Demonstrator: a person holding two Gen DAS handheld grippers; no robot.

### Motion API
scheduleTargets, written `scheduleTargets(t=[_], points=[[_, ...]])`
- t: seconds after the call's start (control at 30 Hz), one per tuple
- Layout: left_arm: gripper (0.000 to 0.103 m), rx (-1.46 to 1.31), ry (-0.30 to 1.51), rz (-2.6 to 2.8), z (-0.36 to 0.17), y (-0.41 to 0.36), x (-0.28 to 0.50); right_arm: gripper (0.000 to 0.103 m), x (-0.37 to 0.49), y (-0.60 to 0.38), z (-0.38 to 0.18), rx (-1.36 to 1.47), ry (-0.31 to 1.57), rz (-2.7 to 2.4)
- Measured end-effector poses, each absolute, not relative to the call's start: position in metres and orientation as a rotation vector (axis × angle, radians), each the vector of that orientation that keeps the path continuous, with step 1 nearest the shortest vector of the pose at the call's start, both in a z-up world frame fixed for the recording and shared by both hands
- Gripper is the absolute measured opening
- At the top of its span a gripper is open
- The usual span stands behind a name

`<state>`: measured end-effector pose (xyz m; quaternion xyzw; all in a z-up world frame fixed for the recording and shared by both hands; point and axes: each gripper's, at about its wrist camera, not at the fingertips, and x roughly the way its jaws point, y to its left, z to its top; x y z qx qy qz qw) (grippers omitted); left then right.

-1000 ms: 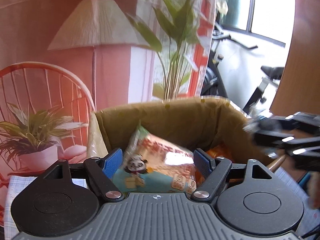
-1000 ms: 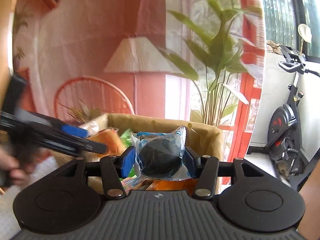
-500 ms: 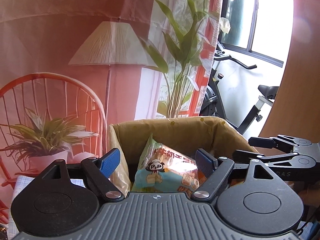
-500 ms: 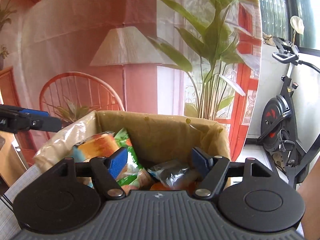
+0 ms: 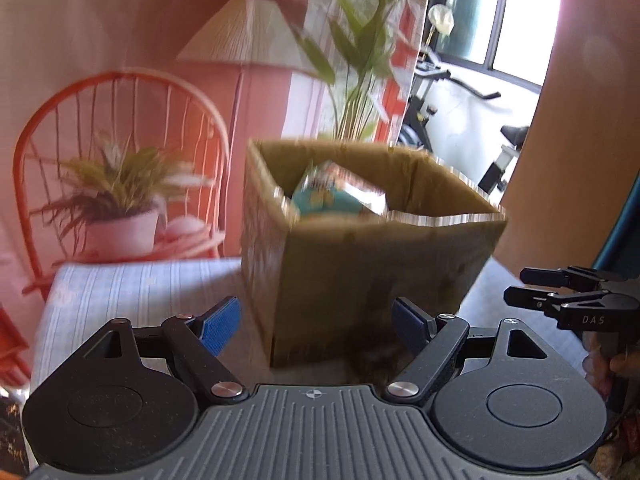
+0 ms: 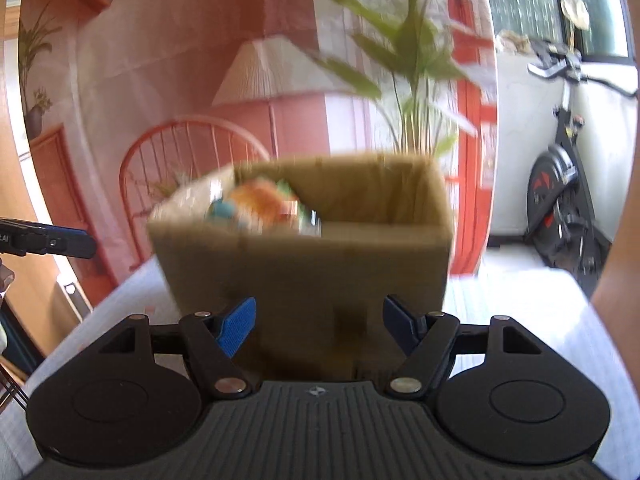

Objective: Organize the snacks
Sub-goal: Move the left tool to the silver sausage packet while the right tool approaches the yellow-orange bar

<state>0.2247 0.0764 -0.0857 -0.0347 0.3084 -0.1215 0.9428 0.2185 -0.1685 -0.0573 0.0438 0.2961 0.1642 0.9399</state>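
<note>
From the left wrist, the left gripper stood with jaws wide apart and empty before the box, snacks lying inside it; the right gripper showed right of the box. From the right wrist, the right gripper gaped empty before the box, snacks heaped inside at its left.

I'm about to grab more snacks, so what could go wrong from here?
1. Snacks are heaped to the rim at one side of the box; another packet dropped there may slide out.
2. Both open grippers, left and right, hang close together by the box and could collide or nudge it.
</note>
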Motion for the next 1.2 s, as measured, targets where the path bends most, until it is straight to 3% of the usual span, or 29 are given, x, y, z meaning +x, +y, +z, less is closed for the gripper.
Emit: scheduleTargets(t=[0.43,0.63,0.73,1.2], points=[[0.085,-0.199,0.811,-0.168,-0.179,0.091,0.186,0.073,0.139,-0.180,-0.132,0.029,0.828,0.283],[0.085,-0.259,0.843,-0.158,-0.191,0.082,0.177,0.080,0.120,-0.181,-0.148,-0.126,0.931,0.338],[0.085,-0.274,0.856,-0.156,-0.195,0.080,0.179,0.090,0.113,-0.177,-0.157,-0.231,0.972,0.385],[0.085,-0.312,0.887,-0.122,-0.202,0.081,0.168,0.093,0.136,-0.161,-0.191,-0.296,0.915,0.400]])
